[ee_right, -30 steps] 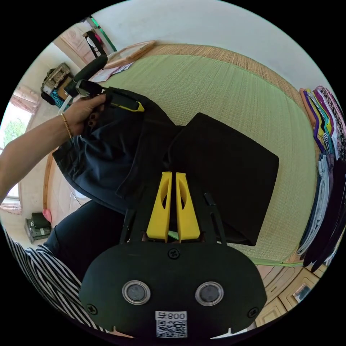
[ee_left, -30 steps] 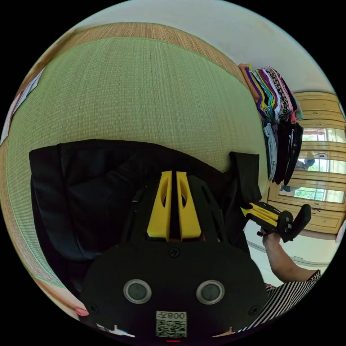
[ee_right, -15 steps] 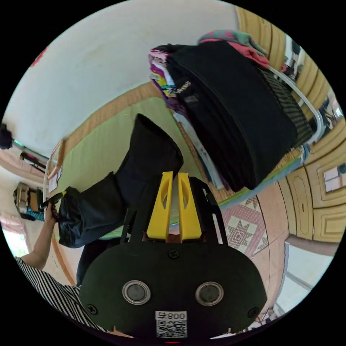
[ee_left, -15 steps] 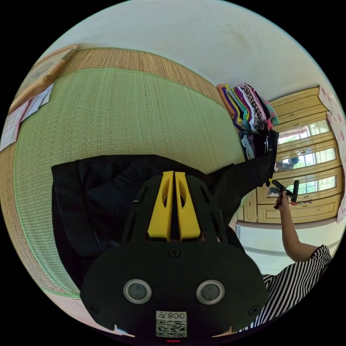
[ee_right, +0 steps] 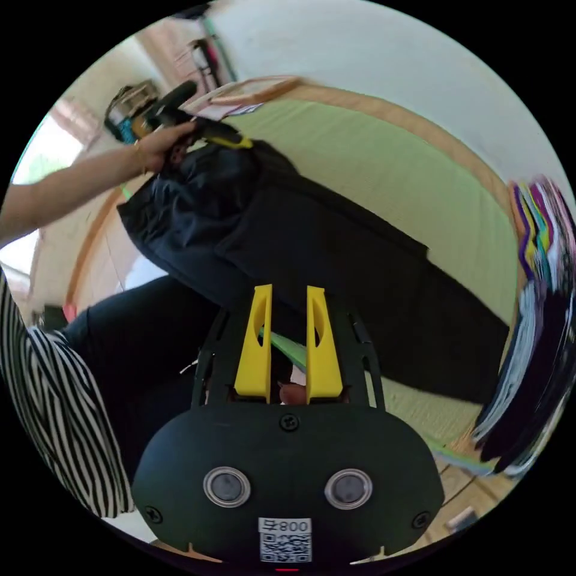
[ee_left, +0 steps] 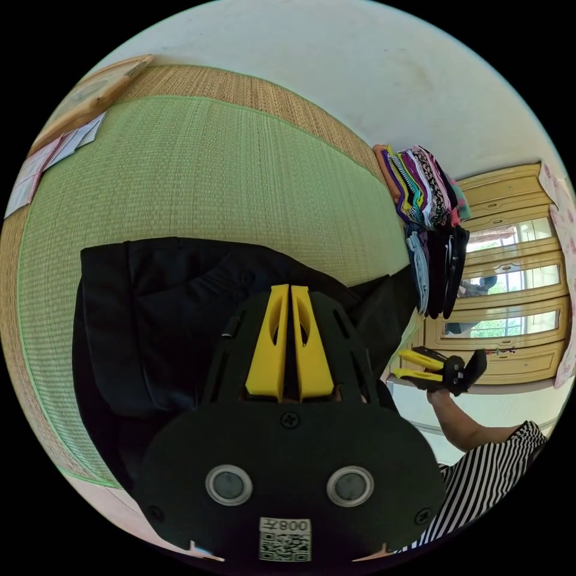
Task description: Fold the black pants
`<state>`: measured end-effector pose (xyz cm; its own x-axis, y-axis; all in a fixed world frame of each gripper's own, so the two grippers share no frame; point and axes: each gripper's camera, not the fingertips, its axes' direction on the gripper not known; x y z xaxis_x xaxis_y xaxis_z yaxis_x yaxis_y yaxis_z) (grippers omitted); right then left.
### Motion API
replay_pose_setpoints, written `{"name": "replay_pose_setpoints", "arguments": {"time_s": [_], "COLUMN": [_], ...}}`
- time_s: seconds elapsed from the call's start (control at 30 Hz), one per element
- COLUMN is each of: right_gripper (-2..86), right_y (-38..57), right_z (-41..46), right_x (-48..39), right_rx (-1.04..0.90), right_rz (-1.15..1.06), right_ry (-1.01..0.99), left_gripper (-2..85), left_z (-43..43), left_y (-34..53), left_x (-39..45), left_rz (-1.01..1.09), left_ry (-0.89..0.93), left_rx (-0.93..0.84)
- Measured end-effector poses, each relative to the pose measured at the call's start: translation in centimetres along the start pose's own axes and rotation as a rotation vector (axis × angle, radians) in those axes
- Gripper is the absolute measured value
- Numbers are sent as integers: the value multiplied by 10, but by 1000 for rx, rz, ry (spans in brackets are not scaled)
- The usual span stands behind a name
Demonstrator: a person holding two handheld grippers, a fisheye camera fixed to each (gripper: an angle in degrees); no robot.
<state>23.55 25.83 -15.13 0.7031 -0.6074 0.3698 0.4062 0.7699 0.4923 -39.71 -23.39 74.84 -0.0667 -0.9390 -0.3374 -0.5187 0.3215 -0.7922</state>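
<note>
Left gripper view has the left gripper (ee_left: 291, 294) low at centre, its yellow jaws drawn together with hardly a gap, over the waist end of the black pants (ee_left: 150, 324); whether cloth is pinched between them cannot be told here. In the right gripper view the same gripper (ee_right: 231, 141), at 11 o'clock in a hand (ee_right: 165, 147), seems to hold the bunched waist of the pants (ee_right: 336, 264). These lie stretched on the green mat (ee_right: 390, 174) from 11 o'clock toward 4 o'clock, the leg end near the stack of clothes (ee_right: 540, 312) at 3 o'clock. The right gripper (ee_right: 287, 300) has its jaws spread apart and empty, clear of the cloth; in the left gripper view it (ee_left: 420, 367) hangs at 4 o'clock beyond the mat's edge, below the stack (ee_left: 429, 210). The pants look laid out lengthwise, so the step in hand is probably smoothing before a fold. Next, the right gripper likely needs to come to the leg end, close on the hem, and carry it toward the waist.
</note>
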Motion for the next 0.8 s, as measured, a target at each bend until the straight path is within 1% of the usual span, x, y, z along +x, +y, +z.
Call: {"name": "replay_pose_setpoints", "arguments": {"time_s": [0.03, 0.1, 0.27, 0.37, 0.43, 0.57, 0.63, 0.67, 0.73, 0.8], "right_gripper": [91, 87, 28, 18, 14, 14, 15, 15, 15, 15], "right_y": [-1, 4, 34, 62, 92, 145, 186, 197, 239, 263], "right_z": [13, 29, 11, -19, -55, -112, -146, -154, -179, -190], "right_x": [-10, -12, 25, 64, 105, 173, 217, 229, 273, 306], "right_rx": [-42, -88, -55, 23, 136, 344, 513, 562, 764, 888], "right_rz": [-67, -99, 17, 134, 244, 417, 561, 599, 750, 849], "right_ry": [16, 70, 10, -126, -246, -353, -399, -421, -513, -586], "left_gripper": [5, 5, 5, 5, 5, 4, 4, 4, 4, 4], "left_z": [0, 0, -4, -13, -23, -42, -56, -60, -76, -85], "left_y": [0, 0, 2, 5, 8, 14, 20, 21, 24, 22], "left_x": [0, -1, 1, 5, 10, 19, 23, 24, 27, 26], "left_rz": [-5, -10, -5, 21, 52, 90, 101, 100, 89, 66], "left_ry": [1, 7, 23, 43, 57, 69, 88, 90, 91, 89], "left_rx": [-3, -5, -3, 16, 30, 67, 118, 133, 204, 247]}}
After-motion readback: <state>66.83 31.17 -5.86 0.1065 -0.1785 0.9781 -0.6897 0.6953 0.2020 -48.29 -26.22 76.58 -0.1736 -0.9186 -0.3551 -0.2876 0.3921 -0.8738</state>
